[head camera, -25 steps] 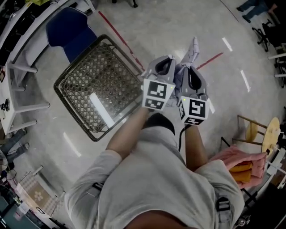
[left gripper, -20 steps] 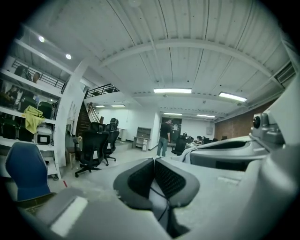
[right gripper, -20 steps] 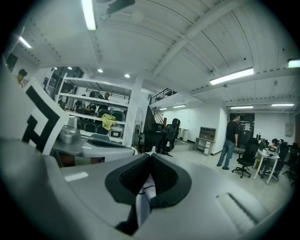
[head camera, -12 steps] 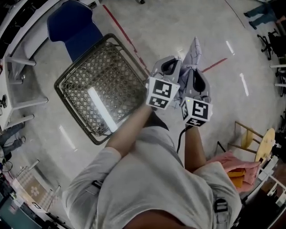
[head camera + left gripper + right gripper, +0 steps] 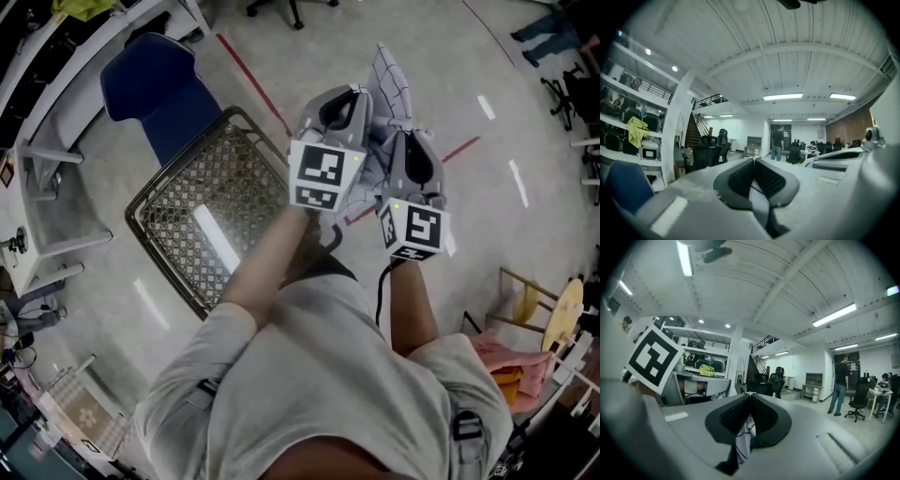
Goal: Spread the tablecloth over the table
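The white tablecloth with thin dark grid lines (image 5: 386, 80) is not yet spread: it is bunched in the air beside the bare dark wire-mesh table (image 5: 202, 187), its near right corner, pinched in the closed left gripper (image 5: 356, 94) and right gripper (image 5: 412, 139), so all the spreading remains.

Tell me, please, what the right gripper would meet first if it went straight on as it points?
Nothing near: the right gripper, holding the tablecloth, points level across open room. First in line seems a black office chair by the stairs, far off; depth is unclear.
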`<state>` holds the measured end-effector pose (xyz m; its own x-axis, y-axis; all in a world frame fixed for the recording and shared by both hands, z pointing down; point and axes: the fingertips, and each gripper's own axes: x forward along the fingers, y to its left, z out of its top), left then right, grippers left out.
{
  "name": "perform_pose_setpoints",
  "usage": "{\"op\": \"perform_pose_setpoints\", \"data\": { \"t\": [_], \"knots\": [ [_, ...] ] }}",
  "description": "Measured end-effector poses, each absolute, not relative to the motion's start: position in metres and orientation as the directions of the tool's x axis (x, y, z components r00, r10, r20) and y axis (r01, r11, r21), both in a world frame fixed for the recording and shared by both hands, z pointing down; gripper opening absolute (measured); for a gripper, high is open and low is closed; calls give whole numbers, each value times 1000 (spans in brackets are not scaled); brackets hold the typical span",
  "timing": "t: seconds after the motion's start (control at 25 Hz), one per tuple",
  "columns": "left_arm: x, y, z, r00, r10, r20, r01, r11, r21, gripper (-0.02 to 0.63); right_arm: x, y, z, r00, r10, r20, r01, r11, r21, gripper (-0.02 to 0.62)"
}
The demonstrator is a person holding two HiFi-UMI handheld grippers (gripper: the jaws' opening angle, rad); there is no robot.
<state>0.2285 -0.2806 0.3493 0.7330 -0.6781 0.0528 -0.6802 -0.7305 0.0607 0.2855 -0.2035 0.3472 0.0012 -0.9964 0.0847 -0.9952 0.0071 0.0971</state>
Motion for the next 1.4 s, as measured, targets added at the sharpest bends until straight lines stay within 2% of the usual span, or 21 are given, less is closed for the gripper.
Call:
{"op": "perform_pose_setpoints", "data": {
  "t": [0.08,0.32,0.76,1.04,1.12,1.24,1.4],
  "knots": [
    [216,-293,345,710,-702,52,-704,-709,30,23,283,-215,346,-9,-996,84,-995,17,95,8],
    [158,-316,376,614,-778,131,-788,-615,42,23,274,-222,386,-37,-982,186,-996,51,70,8],
    [172,-302,424,615,-762,205,-783,-620,47,23,224,-242,433,-205,-937,284,-976,216,9,8],
    [157,-342,456,586,-773,244,-808,-579,105,23,213,-275,453,-239,-918,317,-969,246,-18,8],
    [141,-376,443,556,-797,235,-830,-551,91,23,205,-286,445,-253,-922,292,-966,260,-16,8],
    [92,-422,380,485,-862,146,-874,-483,49,23,192,-302,407,-297,-934,200,-953,302,-8,8],
    [-5,-442,295,311,-950,12,-950,-311,32,23,166,-331,360,-386,-918,91,-921,388,10,8]
  ]
}}
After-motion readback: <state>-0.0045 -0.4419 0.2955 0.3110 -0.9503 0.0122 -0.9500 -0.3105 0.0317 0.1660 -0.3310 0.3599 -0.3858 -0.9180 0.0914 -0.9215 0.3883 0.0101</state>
